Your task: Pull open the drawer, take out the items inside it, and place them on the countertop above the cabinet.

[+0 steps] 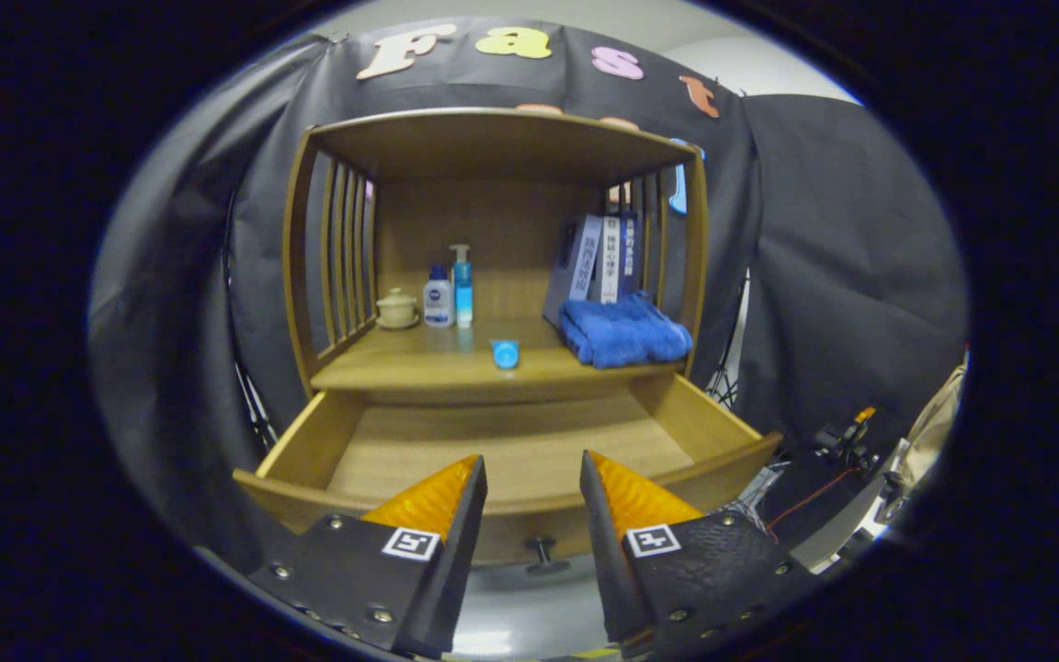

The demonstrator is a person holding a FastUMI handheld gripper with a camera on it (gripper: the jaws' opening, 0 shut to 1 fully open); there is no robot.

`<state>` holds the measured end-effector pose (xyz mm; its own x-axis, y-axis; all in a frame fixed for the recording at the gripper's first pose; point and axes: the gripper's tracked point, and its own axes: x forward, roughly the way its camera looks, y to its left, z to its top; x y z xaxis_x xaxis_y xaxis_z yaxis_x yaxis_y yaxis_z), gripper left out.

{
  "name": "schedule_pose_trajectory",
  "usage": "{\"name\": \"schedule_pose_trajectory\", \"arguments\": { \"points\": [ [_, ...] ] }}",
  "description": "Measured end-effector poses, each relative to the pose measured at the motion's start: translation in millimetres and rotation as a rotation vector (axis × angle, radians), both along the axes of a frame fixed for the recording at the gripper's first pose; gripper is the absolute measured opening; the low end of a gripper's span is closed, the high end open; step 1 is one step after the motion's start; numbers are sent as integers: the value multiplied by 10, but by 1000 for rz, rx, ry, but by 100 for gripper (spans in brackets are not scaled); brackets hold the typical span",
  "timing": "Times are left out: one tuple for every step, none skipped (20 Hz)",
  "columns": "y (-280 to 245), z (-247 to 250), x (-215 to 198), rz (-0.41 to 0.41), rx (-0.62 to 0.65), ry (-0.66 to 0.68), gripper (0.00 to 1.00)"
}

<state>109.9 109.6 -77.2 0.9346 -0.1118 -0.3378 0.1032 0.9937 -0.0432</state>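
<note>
With its fingers apart and empty, the gripper (534,478) hangs over the open drawer (511,450), whose visible floor lies bare.

The gripper (532,483) is held level, pointing forward. Its two fingers (438,501) stand parted with a clear gap between them, one left and one right, their tips pinching nothing and touching nothing.
</note>
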Motion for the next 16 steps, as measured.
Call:
{"name": "schedule_pose_trajectory", "arguments": {
  "points": [
    [-8, -135, -72, -3, 5, 28, 60],
    [-9, -220, -112, -5, 11, 43, 60],
    [0, -260, -150, -4, 16, 53, 60],
    [0, -309, -170, -3, 17, 64, 60],
    [5, -469, -218, -4, 18, 73, 60],
    [28, -518, -245, -8, 19, 78, 60],
    [40, -578, -242, -10, 27, 90, 60],
    [50, -638, -228, -10, 35, 101, 60],
    [48, -690, -199, -12, 41, 114, 60],
    [49, -746, -166, -15, 45, 126, 60],
    [48, -792, -138, -15, 51, 134, 60],
    [54, -837, -107, -15, 55, 142, 60],
    [54, -895, -72, -16, 60, 151, 60],
    [51, -941, -53, -17, 70, 159, 60],
    [54, -974, -25, -16, 81, 160, 60],
    [55, -1001, 8, -15, 92, 162, 60]
  ]
}}
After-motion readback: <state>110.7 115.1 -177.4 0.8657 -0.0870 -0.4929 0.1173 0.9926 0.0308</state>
